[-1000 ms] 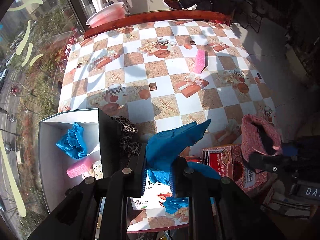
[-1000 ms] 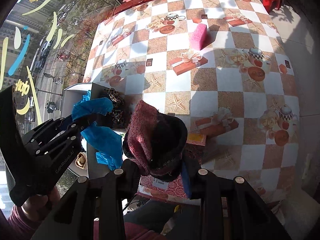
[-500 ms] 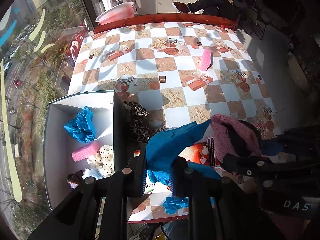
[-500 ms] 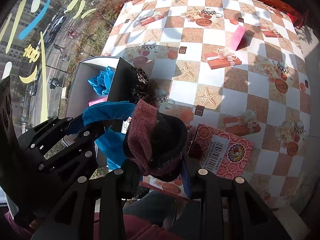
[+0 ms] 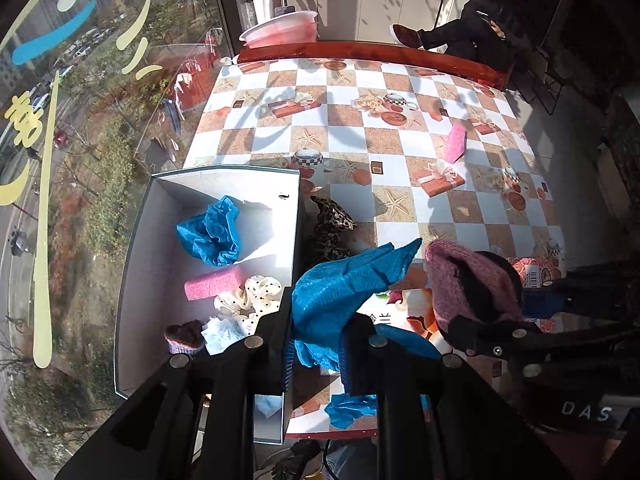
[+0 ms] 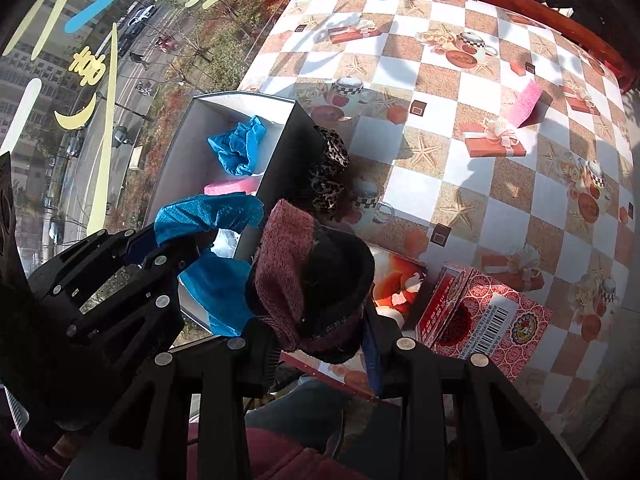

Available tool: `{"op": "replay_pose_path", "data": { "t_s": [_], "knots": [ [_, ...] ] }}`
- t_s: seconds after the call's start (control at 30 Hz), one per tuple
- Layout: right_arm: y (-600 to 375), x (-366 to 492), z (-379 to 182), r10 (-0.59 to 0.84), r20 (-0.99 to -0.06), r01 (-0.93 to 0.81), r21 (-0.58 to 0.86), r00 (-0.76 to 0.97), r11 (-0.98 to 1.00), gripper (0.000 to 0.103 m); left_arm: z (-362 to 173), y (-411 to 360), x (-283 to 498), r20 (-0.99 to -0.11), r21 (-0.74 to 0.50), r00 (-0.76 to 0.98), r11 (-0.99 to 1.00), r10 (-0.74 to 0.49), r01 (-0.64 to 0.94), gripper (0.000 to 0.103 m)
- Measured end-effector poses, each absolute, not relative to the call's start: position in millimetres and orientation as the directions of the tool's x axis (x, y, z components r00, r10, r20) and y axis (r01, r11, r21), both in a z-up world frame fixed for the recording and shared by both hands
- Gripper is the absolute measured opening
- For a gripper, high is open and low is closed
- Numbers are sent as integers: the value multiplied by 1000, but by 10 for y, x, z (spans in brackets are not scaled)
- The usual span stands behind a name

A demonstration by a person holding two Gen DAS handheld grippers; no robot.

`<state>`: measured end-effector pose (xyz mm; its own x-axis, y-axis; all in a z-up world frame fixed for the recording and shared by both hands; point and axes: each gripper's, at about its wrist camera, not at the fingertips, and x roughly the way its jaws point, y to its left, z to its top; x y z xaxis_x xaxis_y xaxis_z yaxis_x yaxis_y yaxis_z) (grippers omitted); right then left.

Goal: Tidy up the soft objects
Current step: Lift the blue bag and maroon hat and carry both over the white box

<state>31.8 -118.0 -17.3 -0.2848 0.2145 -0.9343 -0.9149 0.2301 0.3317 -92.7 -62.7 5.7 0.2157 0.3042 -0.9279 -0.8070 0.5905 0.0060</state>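
Checkered tablecloth (image 5: pixel 400 208) beside a window carries one open white cardboard box (image 5: pixel 160 216) holding one crumpled blue cloth (image 5: pixel 212 232) and one pink sponge (image 5: pixel 214 283). Left gripper (image 5: pixel 316 332) pinches a blue knitted cloth (image 5: pixel 340 288); right gripper (image 6: pixel 320 344) clamps a pink-and-black knitted hat (image 6: pixel 308 280). A second pink sponge (image 5: pixel 456 144) and leopard-print scrunchie (image 5: pixel 330 228) lie outside, by a red printed carton (image 6: pixel 484 324).

A tabletop (image 5: pixel 404 200) checkered in white and sandy tan, printed with starfish, teacups and red gift boxes. A box (image 5: pixel 138 280), white inside and dark outside, holds crumpled blue cloth (image 5: pixel 212 232), a pink sponge (image 5: pixel 214 283) and cream black-dotted fabric (image 5: pixel 252 296). Beside it lies a leopard-print piece (image 5: pixel 330 226). A teal cloth (image 5: pixel 344 292), a pink-and-black knitted hat (image 6: pixel 308 280), a red patterned carton (image 6: pixel 484 320)
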Motion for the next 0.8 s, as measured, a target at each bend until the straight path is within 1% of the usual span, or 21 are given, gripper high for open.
{"op": "replay_pose_path", "data": {
  "t_s": [0.8],
  "knots": [
    [-850, -288, -122, 182, -942, -952, 299, -282, 72, 35, 122, -416, -1677, -913, -14, 183, 420, 364, -907, 20]
  ]
}}
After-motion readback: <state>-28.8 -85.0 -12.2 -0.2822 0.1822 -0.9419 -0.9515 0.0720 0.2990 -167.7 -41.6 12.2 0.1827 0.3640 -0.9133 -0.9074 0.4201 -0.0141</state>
